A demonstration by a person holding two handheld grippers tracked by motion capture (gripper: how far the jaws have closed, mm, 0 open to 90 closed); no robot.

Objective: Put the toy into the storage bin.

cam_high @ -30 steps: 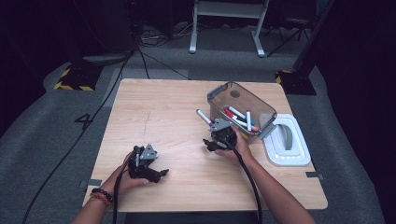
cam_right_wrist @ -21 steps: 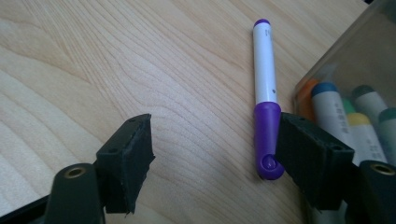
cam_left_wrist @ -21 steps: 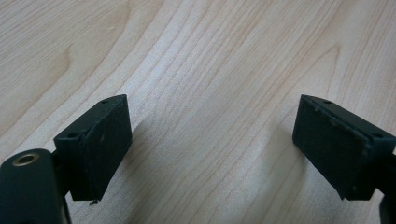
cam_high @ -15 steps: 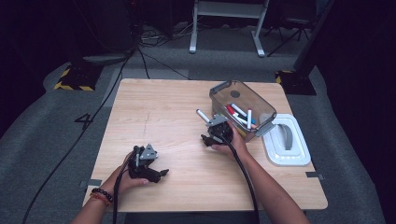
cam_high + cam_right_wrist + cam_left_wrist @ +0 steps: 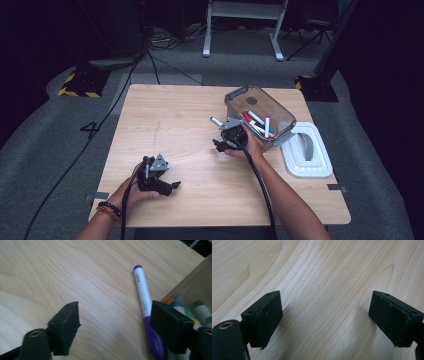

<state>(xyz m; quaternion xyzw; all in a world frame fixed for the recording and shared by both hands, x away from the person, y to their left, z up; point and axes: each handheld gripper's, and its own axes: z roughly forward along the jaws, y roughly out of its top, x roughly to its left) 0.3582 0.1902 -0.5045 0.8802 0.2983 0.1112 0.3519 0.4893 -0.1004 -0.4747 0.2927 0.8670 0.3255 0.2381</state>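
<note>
Right gripper [image 5: 220,145]: held in the person's right hand beside the clear bin's near-left wall; jaws spread wide and have just been opening, nothing between the pads. In the right gripper view, the purple marker [image 5: 146,308] lies flat on the table [image 5: 50,272] beside the right-hand jaw, partly hidden behind it, its purple cap end nearest the camera; whether it touches the jaw cannot be told. In the high view, the marker [image 5: 218,122] lies at the bin's left wall, just beyond the gripper.

Left gripper [image 5: 172,187]: held in the person's left hand near the table's front-left edge, well apart from the marker; jaws apart over bare wood, gripping nothing.

Clear bin [image 5: 235,96]: on the table's right half, holding several markers with red, blue and other caps.

White lid [image 5: 320,170]: lies flat at the table's right edge, just beside the bin.
</note>
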